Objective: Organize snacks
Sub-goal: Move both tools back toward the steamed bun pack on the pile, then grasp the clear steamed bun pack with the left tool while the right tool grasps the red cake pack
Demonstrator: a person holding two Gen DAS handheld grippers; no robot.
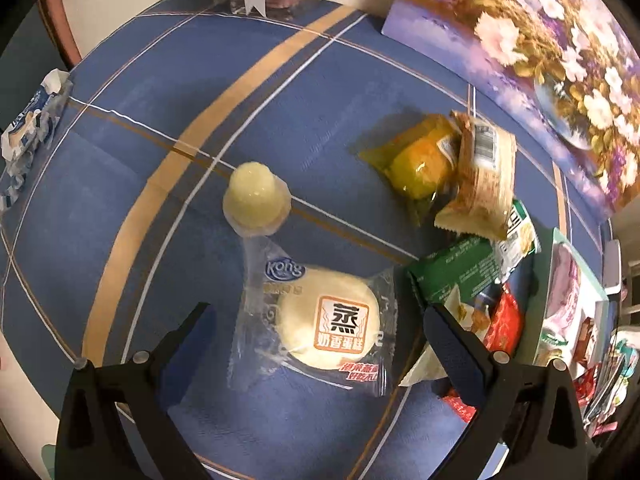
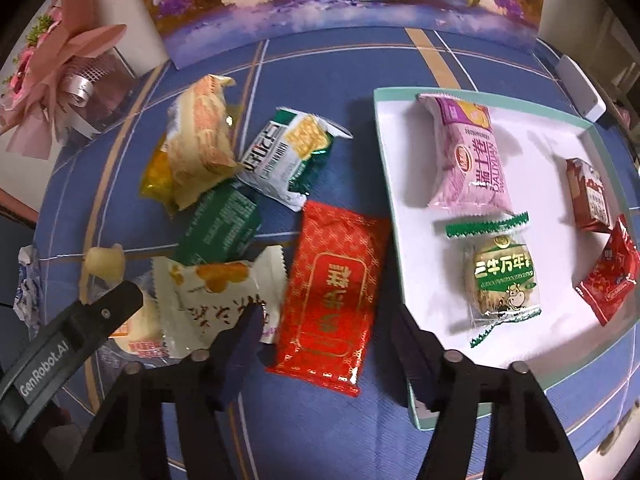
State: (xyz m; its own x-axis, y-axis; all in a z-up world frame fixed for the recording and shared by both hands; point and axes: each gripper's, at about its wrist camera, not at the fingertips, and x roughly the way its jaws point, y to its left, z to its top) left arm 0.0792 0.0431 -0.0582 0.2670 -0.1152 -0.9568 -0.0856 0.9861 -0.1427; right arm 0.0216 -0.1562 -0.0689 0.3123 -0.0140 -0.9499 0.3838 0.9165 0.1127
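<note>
Two grippers are hovering over the desk (image 1: 120, 128), which is wearing a blue cloth. The left gripper (image 1: 316, 320) is keeping its fingers wide open and is holding nothing; the steamed cake packet (image 1: 320, 320) is lying between the fingers, and the jelly cup (image 1: 256, 200) is standing just ahead of it. The right gripper (image 2: 328, 328) is also spreading its fingers wide, empty, with the red packet (image 2: 336, 284) lying between them. The white tray (image 2: 400, 184) is sitting beside the right finger and is carrying the pink packet (image 2: 472, 160) and the round biscuit packet (image 2: 504, 276).
</note>
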